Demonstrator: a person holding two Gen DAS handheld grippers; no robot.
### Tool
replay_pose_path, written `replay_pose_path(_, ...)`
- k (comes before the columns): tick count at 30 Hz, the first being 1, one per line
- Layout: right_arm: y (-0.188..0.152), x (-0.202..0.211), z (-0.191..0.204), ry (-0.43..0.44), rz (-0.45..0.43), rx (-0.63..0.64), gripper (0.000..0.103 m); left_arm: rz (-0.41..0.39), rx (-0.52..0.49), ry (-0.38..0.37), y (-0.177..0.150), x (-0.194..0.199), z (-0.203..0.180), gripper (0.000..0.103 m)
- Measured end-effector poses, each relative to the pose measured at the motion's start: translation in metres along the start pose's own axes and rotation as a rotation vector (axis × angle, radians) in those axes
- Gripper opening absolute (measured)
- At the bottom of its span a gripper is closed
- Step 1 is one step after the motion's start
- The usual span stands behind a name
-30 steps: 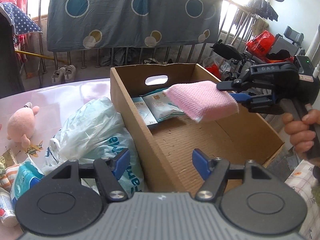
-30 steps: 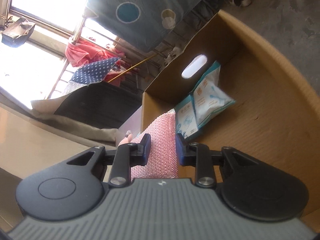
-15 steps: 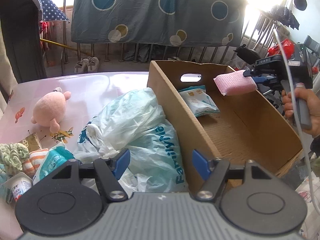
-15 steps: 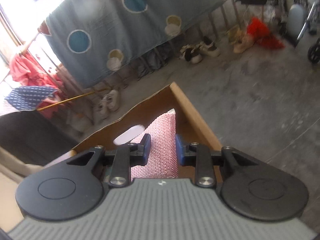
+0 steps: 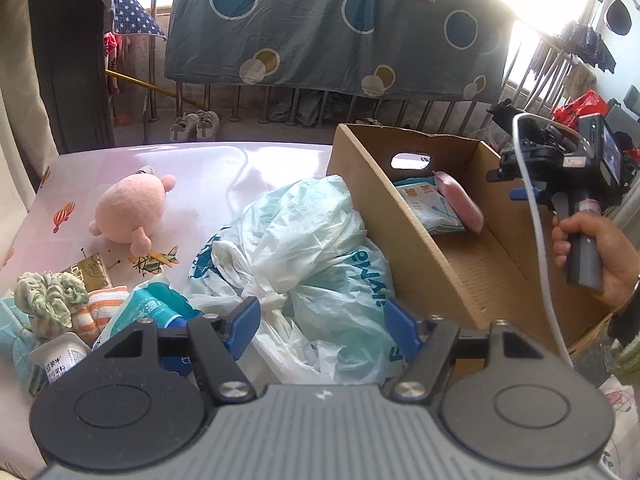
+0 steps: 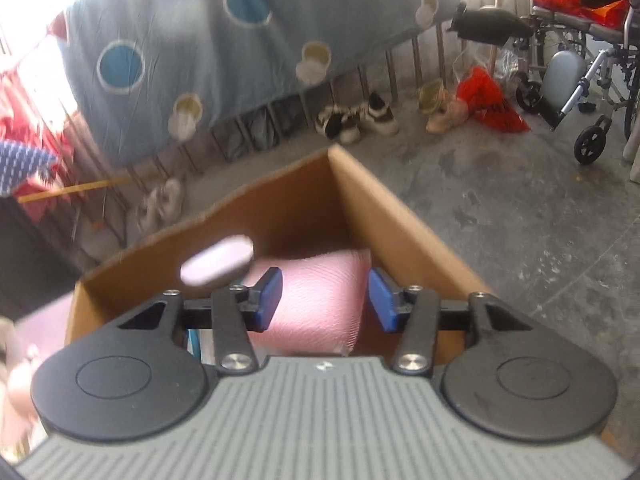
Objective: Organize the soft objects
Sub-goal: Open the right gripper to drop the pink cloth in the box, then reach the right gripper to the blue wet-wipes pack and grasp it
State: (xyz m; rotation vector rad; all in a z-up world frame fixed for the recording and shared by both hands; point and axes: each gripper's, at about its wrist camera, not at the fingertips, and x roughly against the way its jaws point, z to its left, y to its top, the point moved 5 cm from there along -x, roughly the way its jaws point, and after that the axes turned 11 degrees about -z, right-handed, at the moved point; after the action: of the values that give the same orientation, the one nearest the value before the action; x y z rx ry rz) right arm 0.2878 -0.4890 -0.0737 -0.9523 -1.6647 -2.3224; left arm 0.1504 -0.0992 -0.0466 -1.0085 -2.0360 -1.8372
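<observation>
The pink cloth point(image 5: 459, 203) is seen lying inside the cardboard box point(image 5: 384, 216), leaned against a teal-and-white packet point(image 5: 430, 208) near the wall with the handle slot. The right gripper point(image 6: 325, 300) is held just above the box with its jaws spread wide — nothing is gripped, and the cloth is seen below, between the blue pads point(image 6: 269, 298). The left gripper point(image 5: 320, 322) is likewise held wide open and empty — over a knotted plastic bag point(image 5: 304, 248) on the pink table point(image 5: 208, 176). A pink plush toy point(image 5: 130, 212) is set well apart, to the left.
</observation>
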Motion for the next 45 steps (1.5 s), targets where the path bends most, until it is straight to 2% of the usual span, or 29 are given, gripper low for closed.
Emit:
replay_pose_path(8,-0.01,0.025,-0.005,0.072,0.082,-0.055,0.048,-0.011,0.017,0.002,-0.001,0.008,0.008,0.069)
replay_pose_path(11,-0.007,0.019,-0.003,0.114,0.12,-0.125,0.048,-0.02,0.016,0.015,-0.001,0.012,0.012,0.07)
replay_pose_path(15,-0.011,0.001,-0.001,0.1,0.176,-0.19,0.048,-0.032,0.006,0.038,0.0,0.02,0.019,0.07)
replay_pose_path(17,-0.015,-0.004,-0.006,0.089,0.215,-0.267,0.048,-0.039,-0.003,0.052,-0.001,0.025,0.026,0.071)
replay_pose_path(22,-0.031,-0.001,-0.021,0.143,0.302,-0.482,0.053,-0.036,0.001,0.076,-0.006,0.029,0.04,0.072)
replay_pose_path(25,-0.042,-0.006,-0.025,0.128,0.353,-0.527,0.053,-0.026,0.013,0.079,-0.008,0.028,0.045,0.072)
replay_pose_path(31,-0.042,-0.031,-0.023,0.171,0.325,-0.638,0.053,-0.02,0.021,0.086,-0.01,0.029,0.05,0.072)
replay_pose_path(38,-0.026,-0.037,-0.01,0.214,0.267,-0.635,0.053,-0.01,0.026,0.097,-0.012,0.026,0.054,0.072)
replay_pose_path(45,-0.022,-0.032,-0.012,0.216,0.287,-0.648,0.053,-0.024,-0.001,0.118,-0.013,0.031,0.054,0.072)
